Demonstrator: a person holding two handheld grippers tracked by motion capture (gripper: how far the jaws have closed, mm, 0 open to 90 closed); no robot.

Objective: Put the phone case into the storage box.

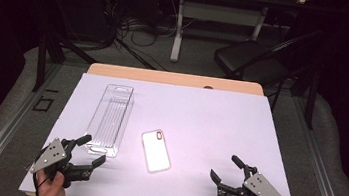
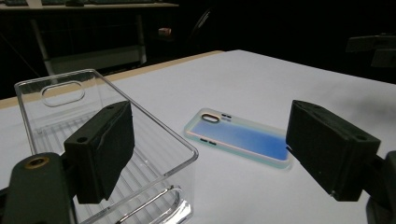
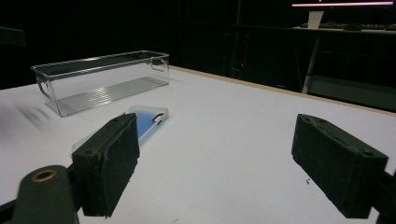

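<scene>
A phone case (image 1: 156, 150) with a pale iridescent back lies flat near the middle of the white table (image 1: 200, 116); it is also in the left gripper view (image 2: 240, 138) and the right gripper view (image 3: 148, 122). A clear plastic bin (image 1: 110, 119) stands empty to its left, long side running away from me. My left gripper (image 1: 90, 149) rests at the front left, just before the bin's near end, jaws open and empty. My right gripper (image 1: 226, 167) sits at the front right, well clear of the case, open with nothing between its jaws.
A wooden table edge (image 1: 175, 78) runs along the far side. Beyond it stand a black chair (image 1: 253, 57) and a second desk's legs (image 1: 178, 28) among floor cables. The bin (image 2: 107, 140) lies close behind my left jaws.
</scene>
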